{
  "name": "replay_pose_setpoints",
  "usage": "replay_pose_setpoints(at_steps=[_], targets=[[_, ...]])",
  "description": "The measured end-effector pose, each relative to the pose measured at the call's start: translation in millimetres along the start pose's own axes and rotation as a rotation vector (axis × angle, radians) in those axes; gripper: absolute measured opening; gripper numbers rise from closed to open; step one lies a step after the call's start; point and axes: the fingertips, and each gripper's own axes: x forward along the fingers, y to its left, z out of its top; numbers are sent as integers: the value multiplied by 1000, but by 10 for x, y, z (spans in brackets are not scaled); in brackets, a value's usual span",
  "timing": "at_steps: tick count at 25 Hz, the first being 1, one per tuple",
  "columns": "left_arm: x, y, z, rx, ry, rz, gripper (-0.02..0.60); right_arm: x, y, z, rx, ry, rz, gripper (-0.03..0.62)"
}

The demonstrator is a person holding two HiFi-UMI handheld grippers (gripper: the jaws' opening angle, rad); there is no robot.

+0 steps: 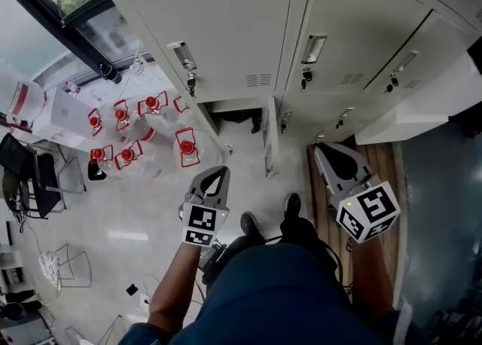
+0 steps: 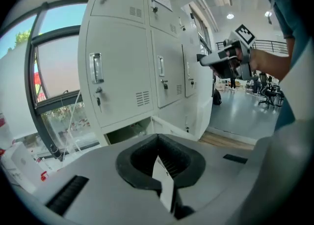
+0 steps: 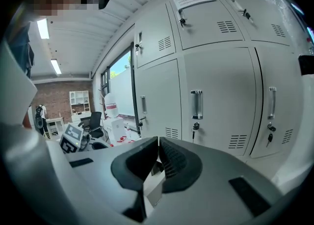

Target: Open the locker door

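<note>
Open floor (image 1: pixel 151 208) before lockers (image 1: pixel 226 27) — low door (image 1: pixel 271 140) juts.

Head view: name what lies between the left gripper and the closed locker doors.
In the head view, bare pale floor and a low locker standing open lie ahead of the left gripper.

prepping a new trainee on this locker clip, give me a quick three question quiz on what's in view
1. True or false: the left claw and the right claw are both shut and empty.
2. Which locker's door stands open? A) a bottom-row one in front of the person B) the top one with the paper note C) none
3. Is either claw touching a door handle?
Key: 1 true; 2 A; 3 no, both are held clear of the lockers.
</note>
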Motion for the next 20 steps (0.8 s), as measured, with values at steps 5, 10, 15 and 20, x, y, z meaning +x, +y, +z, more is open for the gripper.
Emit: replay_pose_setpoints(at_steps=[5, 10, 15, 20], targets=[[-352, 243, 518, 35, -92, 44, 15, -77, 71, 167, -22, -36, 18, 37], [-750, 416, 985, 71, -182, 87, 15, -147, 163, 345, -33, -70, 24, 37], [-1154, 508, 1425, 53, -291, 114, 15, -224, 264, 484, -55, -94, 39, 37], [-1517, 590, 1688, 56, -341, 137, 15, -314, 373, 580, -76, -108, 57, 37]])
